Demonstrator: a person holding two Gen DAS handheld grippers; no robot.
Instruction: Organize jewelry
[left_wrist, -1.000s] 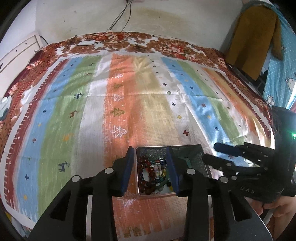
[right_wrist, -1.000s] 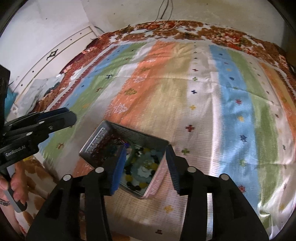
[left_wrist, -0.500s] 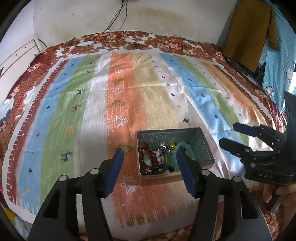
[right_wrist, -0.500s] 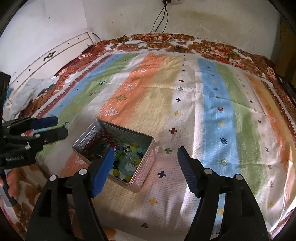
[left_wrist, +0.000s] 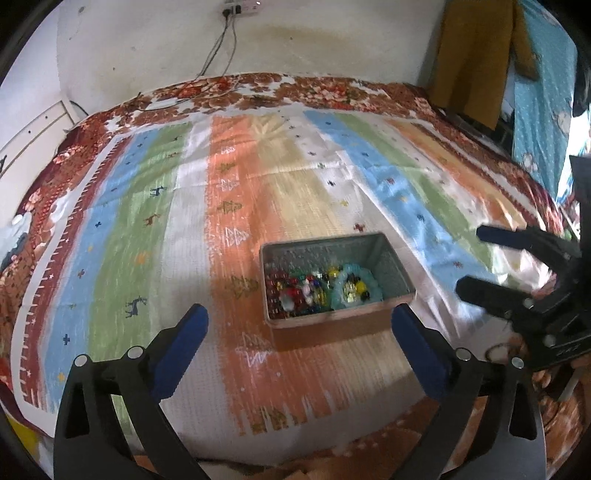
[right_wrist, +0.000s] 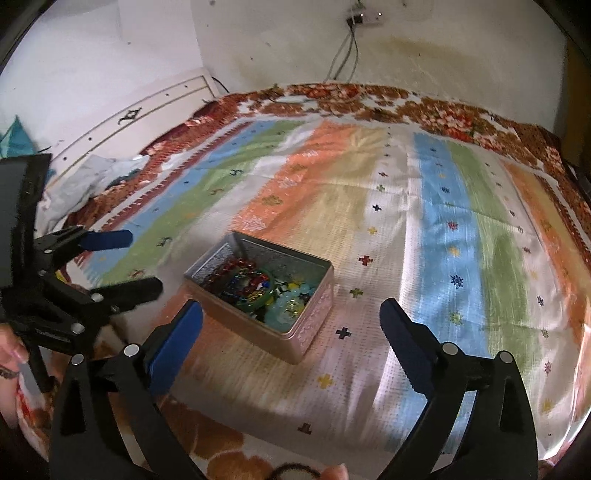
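Striped bedspread (left_wrist: 229, 206), near edge: tin (left_wrist: 397, 273) holds all the jewelry (left_wrist: 317, 286). My left gripper (left_wrist: 299, 325) and right gripper (right_wrist: 291, 317) both gape, empty. Collecting looks done; no lid visible.

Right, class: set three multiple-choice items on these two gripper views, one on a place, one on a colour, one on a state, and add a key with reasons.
1. Where is the jewelry?
A. Scattered on the blanket
B. Inside the tin box
C. Hanging on the wall

2. What colour are the pads on the left gripper fingers?
A. Blue
B. Red
C. Yellow

3. How is the right gripper?
A. Shut on a bracelet
B. Shut, empty
C. Open, empty

Key: B, beads lie within the tin box walls on the striped blanket; A, the pads show blue; C, its fingers stand wide apart, holding nothing.
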